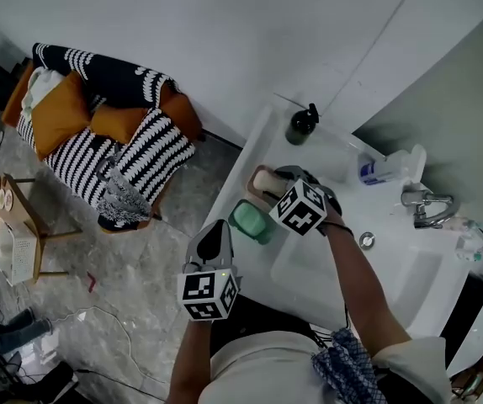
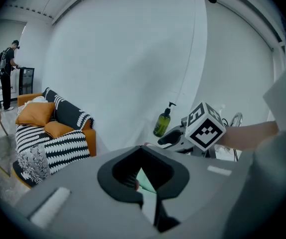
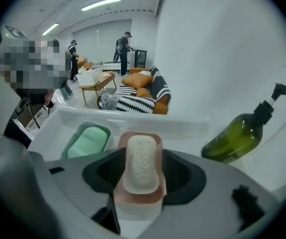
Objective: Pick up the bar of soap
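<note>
A cream bar of soap (image 3: 142, 164) lies in a pink dish (image 3: 138, 197) on the left end of the white sink counter (image 1: 309, 268). My right gripper (image 3: 142, 156) hangs right over it, jaws wide, one on each side of soap and dish, neither pad pressing. In the head view that gripper (image 1: 285, 179) covers most of the soap (image 1: 264, 180). Beside it a green soap (image 3: 88, 141) sits in a green dish (image 1: 251, 220). My left gripper (image 1: 215, 232) hovers off the counter's front-left edge, shut and empty.
A dark green pump bottle (image 3: 238, 132) stands at the back of the counter by the wall. The tap (image 1: 427, 209) and a white bottle (image 1: 374, 172) are further right beyond the basin. A striped sofa with orange cushions (image 1: 98, 124) stands on the floor to the left.
</note>
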The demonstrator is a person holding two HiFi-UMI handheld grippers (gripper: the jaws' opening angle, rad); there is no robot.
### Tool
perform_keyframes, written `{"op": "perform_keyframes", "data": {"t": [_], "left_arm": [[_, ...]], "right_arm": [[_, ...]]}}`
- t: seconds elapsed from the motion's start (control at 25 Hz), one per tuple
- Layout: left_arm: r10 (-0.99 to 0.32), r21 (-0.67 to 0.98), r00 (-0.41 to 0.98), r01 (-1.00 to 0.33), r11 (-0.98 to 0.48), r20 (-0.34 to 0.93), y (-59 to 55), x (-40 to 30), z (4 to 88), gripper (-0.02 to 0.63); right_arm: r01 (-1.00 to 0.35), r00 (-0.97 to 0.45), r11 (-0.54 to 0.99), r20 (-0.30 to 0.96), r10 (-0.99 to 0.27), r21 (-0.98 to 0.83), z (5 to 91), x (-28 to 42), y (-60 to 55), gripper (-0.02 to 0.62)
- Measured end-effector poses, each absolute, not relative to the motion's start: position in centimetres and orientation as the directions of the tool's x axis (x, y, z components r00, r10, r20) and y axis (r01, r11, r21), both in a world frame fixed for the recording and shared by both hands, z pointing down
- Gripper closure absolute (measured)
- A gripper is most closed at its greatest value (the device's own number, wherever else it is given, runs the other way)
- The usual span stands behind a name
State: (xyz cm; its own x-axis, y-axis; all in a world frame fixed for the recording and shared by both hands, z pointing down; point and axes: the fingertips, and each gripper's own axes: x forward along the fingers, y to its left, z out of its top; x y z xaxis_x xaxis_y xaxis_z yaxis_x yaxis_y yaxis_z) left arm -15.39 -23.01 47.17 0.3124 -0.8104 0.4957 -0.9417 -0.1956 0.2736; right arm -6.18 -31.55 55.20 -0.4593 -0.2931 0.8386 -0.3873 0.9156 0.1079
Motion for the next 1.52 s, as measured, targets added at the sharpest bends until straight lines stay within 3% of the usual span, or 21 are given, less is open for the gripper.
{"op": "perform_keyframes", "data": {"t": [0.8,1.52], "left_arm": [[-0.815,0.25,0.285,-0.952,-0.179,0.504,-23.6,-16.6,47.2,0.6],[-0.771,0.308,0.35,-0.928,-0.209,0.532,-22.8,-15.0,48.6,0.6]], "right_arm": [[-0.343,-0.43,0.939,0.884,-0.185,0.03,57.9,-7.0,-31.5,0.373],[-0.353,-0.4,0.935,0.91,-0.112,-0.04,58.3,-7.1,-31.7,0.376]]}}
